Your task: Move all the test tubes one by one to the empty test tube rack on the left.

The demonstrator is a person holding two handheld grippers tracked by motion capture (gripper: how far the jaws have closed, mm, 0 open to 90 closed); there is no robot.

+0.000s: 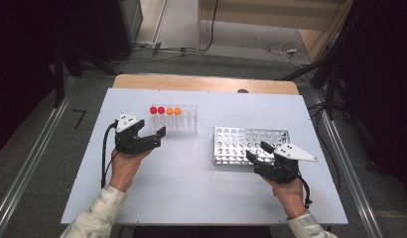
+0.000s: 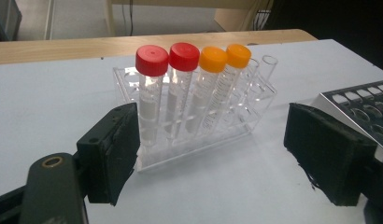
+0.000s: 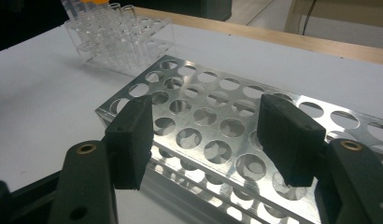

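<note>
Left gripper point(image 2: 213, 158) with jaws wide and empty, facing the clear tube rack point(image 2: 199, 135) on the table point(image 1: 191, 188); nearest is a red-capped tube point(image 2: 151, 93). Right gripper point(image 3: 208, 140), jaws likewise wide and empty, hovers over the metal rack point(image 3: 217, 126). Risk: a jaw striking the light clear rack may slide or tip it, and a skewed grip could jam the tube in its hole.
</note>
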